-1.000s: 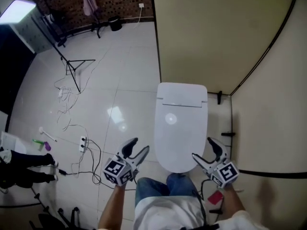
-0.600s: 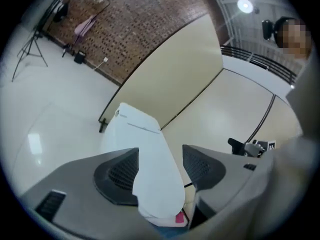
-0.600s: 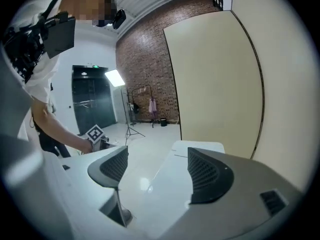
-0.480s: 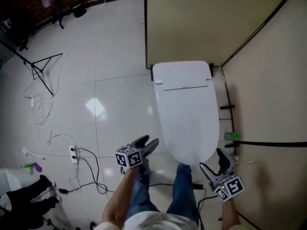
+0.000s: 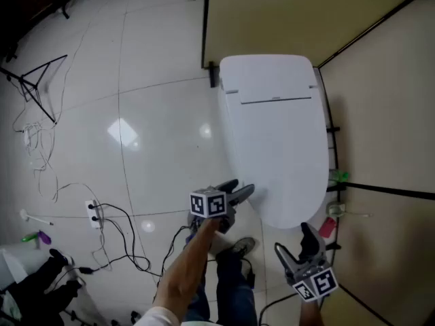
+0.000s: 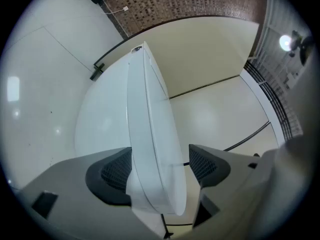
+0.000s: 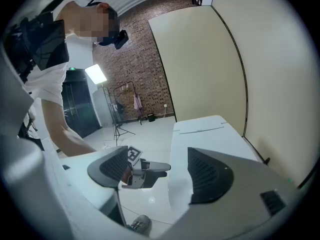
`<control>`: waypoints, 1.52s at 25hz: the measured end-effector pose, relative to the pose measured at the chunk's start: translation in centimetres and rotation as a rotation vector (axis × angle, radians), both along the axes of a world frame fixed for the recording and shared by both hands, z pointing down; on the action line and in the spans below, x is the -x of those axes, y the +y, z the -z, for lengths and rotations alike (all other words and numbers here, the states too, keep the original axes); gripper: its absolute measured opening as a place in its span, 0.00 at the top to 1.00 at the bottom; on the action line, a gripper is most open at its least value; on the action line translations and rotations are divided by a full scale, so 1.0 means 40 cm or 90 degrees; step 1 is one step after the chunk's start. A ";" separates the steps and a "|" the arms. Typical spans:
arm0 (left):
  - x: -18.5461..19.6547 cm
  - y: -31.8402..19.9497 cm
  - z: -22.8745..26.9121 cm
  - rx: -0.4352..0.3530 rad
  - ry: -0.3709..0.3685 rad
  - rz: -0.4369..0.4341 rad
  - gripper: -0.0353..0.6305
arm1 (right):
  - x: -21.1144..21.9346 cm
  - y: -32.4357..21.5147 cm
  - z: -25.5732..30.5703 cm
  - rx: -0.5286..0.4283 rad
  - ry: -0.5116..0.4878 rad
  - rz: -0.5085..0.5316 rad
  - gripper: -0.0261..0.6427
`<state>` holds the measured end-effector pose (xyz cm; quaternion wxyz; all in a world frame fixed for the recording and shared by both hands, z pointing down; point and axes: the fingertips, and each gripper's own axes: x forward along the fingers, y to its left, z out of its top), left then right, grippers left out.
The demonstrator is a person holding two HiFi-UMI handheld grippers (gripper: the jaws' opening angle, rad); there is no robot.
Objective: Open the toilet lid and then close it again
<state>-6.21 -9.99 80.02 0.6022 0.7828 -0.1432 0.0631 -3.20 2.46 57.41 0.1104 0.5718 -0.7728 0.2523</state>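
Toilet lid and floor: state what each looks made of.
Toilet lid: probably moulded plastic, smooth white with a soft sheen and a thin rounded edge. Floor: likely glazed ceramic tile, glossy white, with grout lines and sharp lamp reflections.

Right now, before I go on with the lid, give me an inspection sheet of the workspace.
Surface: white glossy tiled floor.
Job's things: toilet lid down, closed.
Clutter: small red item and green item right of the lid.
Tools: left tool straddles the lid's front-left rim, jaws opening, pads not pressing; right tool open, empty, off the lid's front right.
Cables: loose leads run to a power strip left of the lid.
Surroundings: beige partition walls behind and right; tripod stand far left.
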 end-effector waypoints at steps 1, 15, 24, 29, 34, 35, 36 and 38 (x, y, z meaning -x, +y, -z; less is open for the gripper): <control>-0.010 0.000 -0.010 0.002 0.007 0.002 0.41 | -0.006 0.009 -0.009 0.005 -0.001 -0.008 0.39; -0.037 -0.023 -0.030 0.041 0.042 0.029 0.42 | -0.031 0.100 -0.060 0.025 -0.021 -0.060 0.39; -0.015 -0.046 -0.053 0.126 -0.004 0.055 0.60 | -0.021 0.145 -0.065 0.019 -0.041 -0.093 0.39; -0.002 -0.051 0.004 0.160 0.005 0.038 0.60 | -0.064 0.200 -0.073 0.021 -0.048 -0.181 0.39; 0.010 -0.079 0.137 0.193 0.093 0.057 0.61 | -0.198 0.255 -0.153 0.009 -0.174 -0.378 0.39; 0.013 -0.081 0.154 0.202 0.099 0.062 0.61 | -0.224 0.264 -0.170 0.001 -0.221 -0.417 0.39; 0.014 -0.082 0.167 0.210 0.103 0.066 0.61 | -0.249 0.270 -0.184 -0.010 -0.272 -0.452 0.39; 0.014 -0.087 0.188 0.221 0.108 0.072 0.61 | -0.290 0.258 -0.188 -0.044 -0.365 -0.501 0.39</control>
